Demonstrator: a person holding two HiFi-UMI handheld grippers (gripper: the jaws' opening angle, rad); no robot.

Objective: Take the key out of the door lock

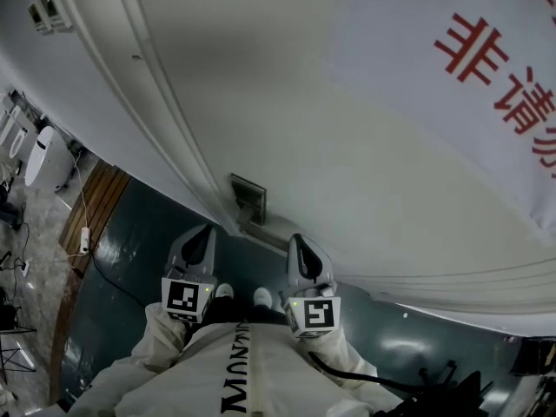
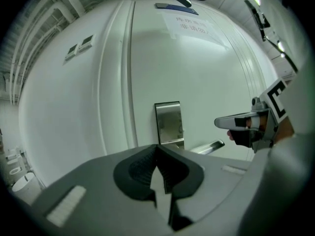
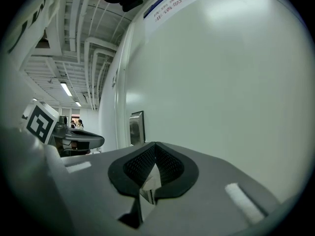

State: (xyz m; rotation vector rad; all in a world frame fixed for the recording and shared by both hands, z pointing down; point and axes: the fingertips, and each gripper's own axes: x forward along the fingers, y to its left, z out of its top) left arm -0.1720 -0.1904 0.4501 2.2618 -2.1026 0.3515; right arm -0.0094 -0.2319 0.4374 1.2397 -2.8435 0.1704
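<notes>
A steel lock plate (image 2: 168, 123) sits on the white door (image 2: 197, 73), with a lever handle (image 2: 206, 147) below it to the right. A small dark spot shows on the plate's right side; I cannot make out the key itself. My left gripper (image 2: 157, 147) is shut and empty, a short way back from the plate and pointing at it. My right gripper (image 3: 154, 144) is also shut with nothing in it, level with the left one and apart from the door. In the head view both grippers (image 1: 201, 234) (image 1: 298, 241) hang just below the lock plate (image 1: 248, 198).
The door frame (image 1: 165, 102) runs left of the plate. A white sign with red characters (image 1: 495, 68) hangs on the door. Wall switches (image 1: 48, 11) sit beyond the frame. A cable and power strip (image 1: 84, 237) lie on the floor to the left.
</notes>
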